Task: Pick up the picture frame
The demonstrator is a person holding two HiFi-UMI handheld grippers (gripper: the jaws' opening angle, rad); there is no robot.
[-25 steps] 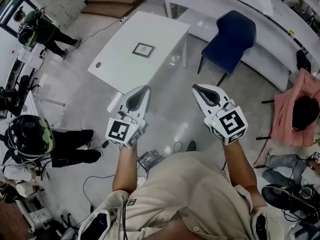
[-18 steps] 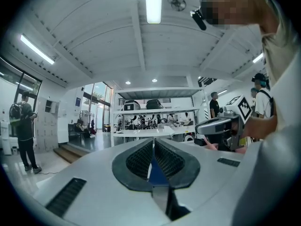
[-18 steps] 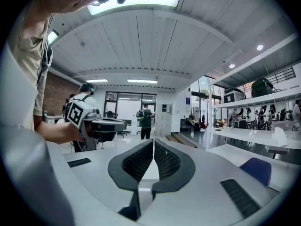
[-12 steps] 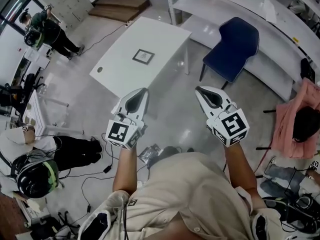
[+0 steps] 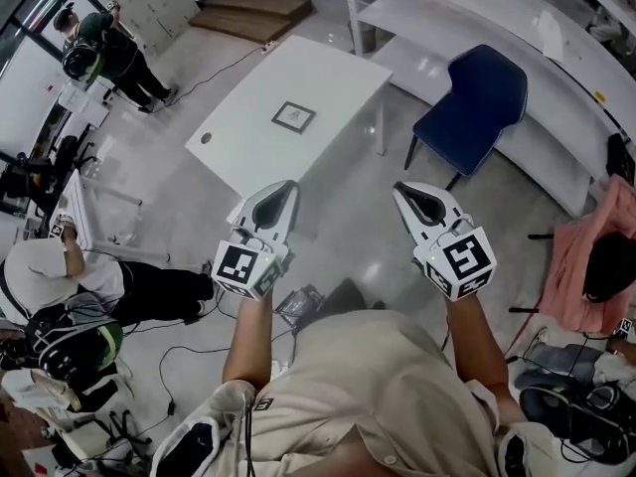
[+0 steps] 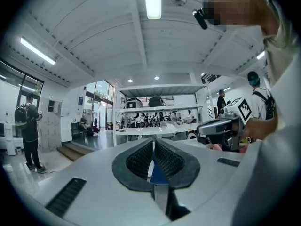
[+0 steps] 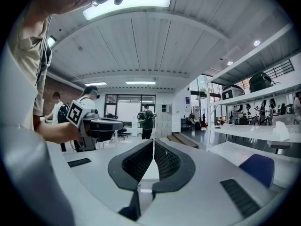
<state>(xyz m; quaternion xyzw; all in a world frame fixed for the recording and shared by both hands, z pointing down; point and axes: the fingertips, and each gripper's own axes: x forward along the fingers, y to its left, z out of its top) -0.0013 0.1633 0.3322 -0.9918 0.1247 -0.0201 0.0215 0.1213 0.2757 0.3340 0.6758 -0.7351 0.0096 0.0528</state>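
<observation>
The left gripper [image 5: 286, 185] and right gripper [image 5: 399, 188] both have their jaws pressed together with nothing between them. The picture frame [image 5: 294, 117] lies flat on the white table [image 5: 243, 142], well ahead of the left gripper's tip and ahead-left of the right one. It looks thin, stiff and light (probably glazed, so slick and breakable). Lying flat, it offers little edge, so pinching across one border rail seems the best hold.
</observation>
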